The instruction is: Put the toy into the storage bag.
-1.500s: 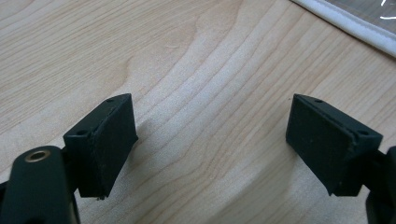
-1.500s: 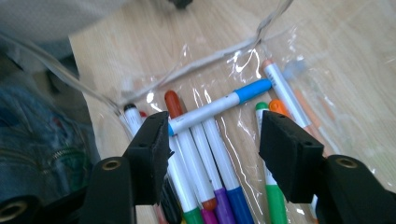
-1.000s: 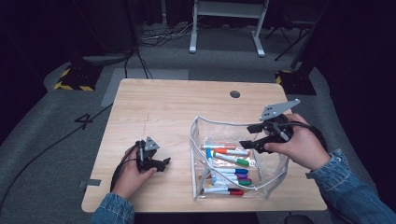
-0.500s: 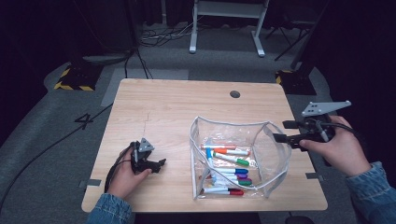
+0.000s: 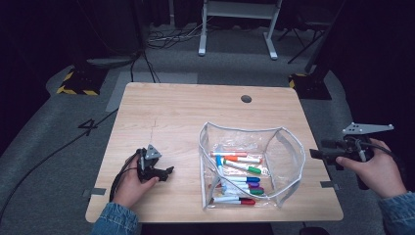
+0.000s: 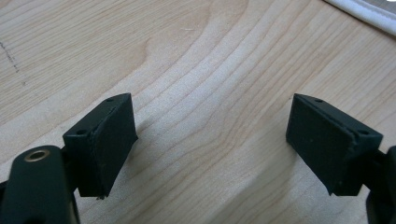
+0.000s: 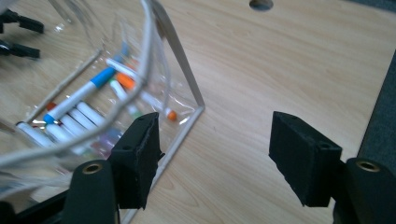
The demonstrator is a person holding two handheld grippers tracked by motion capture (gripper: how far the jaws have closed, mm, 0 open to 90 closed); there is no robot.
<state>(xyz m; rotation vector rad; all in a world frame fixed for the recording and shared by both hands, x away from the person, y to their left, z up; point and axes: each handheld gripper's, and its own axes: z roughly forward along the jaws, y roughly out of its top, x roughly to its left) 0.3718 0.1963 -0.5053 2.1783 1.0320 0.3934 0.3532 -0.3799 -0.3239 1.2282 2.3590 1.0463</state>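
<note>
Right tongs (image 5: 318, 152) at table's (image 5: 186, 112) right edge, jaws apart, empty, just beside pouch (image 5: 288, 147). Left tongs (image 5: 166, 172) low over bare wood at front left, jaws apart, empty. Pouch: clear soft plastic, white-trimmed rim, open top, right of centre. Markers (image 5: 240, 169) inside, lying flat. Table's far half clear.
</note>
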